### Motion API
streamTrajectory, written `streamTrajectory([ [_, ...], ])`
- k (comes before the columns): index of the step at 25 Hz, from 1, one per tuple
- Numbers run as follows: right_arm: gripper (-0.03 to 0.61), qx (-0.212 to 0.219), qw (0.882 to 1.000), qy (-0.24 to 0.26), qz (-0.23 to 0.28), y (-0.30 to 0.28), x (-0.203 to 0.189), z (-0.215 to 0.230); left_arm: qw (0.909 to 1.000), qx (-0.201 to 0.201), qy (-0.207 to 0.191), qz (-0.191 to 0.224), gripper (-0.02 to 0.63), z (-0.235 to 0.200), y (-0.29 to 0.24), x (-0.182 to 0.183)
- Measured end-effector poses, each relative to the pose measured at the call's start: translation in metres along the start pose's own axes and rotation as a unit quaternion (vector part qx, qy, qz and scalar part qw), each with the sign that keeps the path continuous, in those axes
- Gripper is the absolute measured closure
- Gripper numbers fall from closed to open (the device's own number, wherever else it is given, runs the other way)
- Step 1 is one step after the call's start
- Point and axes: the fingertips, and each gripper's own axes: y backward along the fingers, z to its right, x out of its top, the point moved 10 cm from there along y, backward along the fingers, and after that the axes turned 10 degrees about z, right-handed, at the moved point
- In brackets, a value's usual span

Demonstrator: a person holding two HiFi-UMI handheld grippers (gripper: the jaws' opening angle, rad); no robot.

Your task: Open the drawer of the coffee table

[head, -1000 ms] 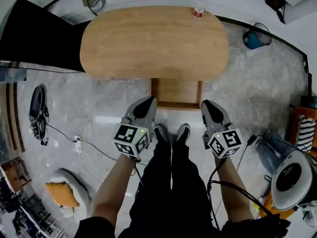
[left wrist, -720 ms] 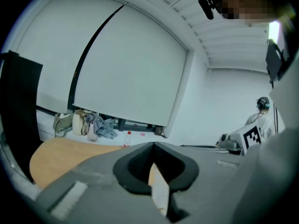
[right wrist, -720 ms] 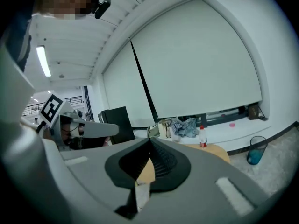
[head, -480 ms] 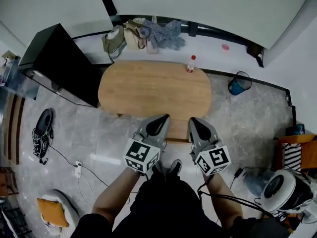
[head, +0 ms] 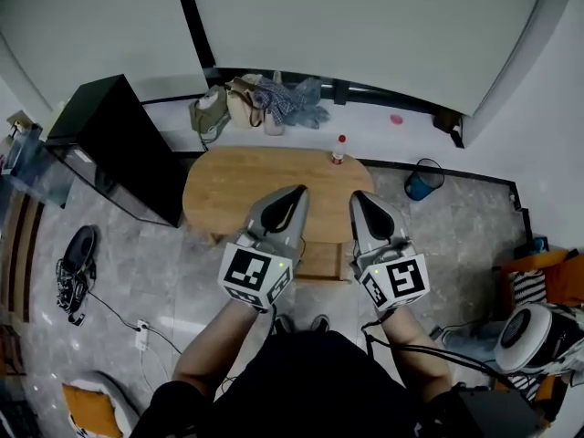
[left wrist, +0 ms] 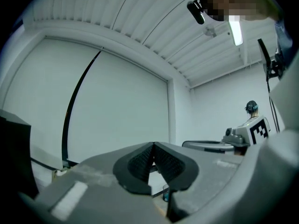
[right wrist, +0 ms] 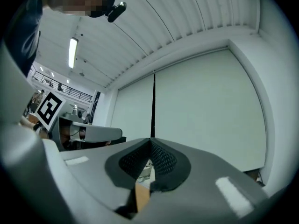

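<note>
The oval wooden coffee table (head: 233, 185) stands on the grey floor below me. Its drawer (head: 321, 257) sticks out open from the near side, seen between my two arms. My left gripper (head: 298, 192) is held high and level in front of me, jaws shut with nothing in them. The right gripper (head: 356, 199) hangs beside it, also shut and empty. In the left gripper view the left gripper (left wrist: 153, 144) has its pads together against a white wall. The right gripper view shows the right gripper (right wrist: 150, 140) the same way. Neither touches the table or drawer.
A small bottle (head: 338, 151) stands at the table's far edge. A black cabinet (head: 119, 153) is to the left, bags and clothes (head: 265, 100) lie by the wall, and a blue bin (head: 420, 182) is to the right. Shoes and cables (head: 73, 267) lie on the left floor.
Both grippers have risen and drawn closer together. The view has risen too, so the table and open drawer now look smaller and farther below.
</note>
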Motion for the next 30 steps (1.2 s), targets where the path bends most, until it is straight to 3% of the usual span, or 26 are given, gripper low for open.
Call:
streamTrajectory([
  [4,0.577,-0.006,0.999,0.034,0.025,-0.003,0.021,-0.005,0.9986,-0.005,-0.046,0.025,0.612,0.004,0.002,0.019],
  [9,0.578,-0.012,0.998,0.05,0.04,-0.003,0.03,-0.008,0.9973,-0.006,-0.061,0.04,0.612,0.0,0.006,0.027],
  [30,0.578,-0.008,0.999,0.047,0.015,-0.011,0.017,-0.024,0.9987,0.021,-0.041,0.02,0.612,-0.015,0.021,0.02],
])
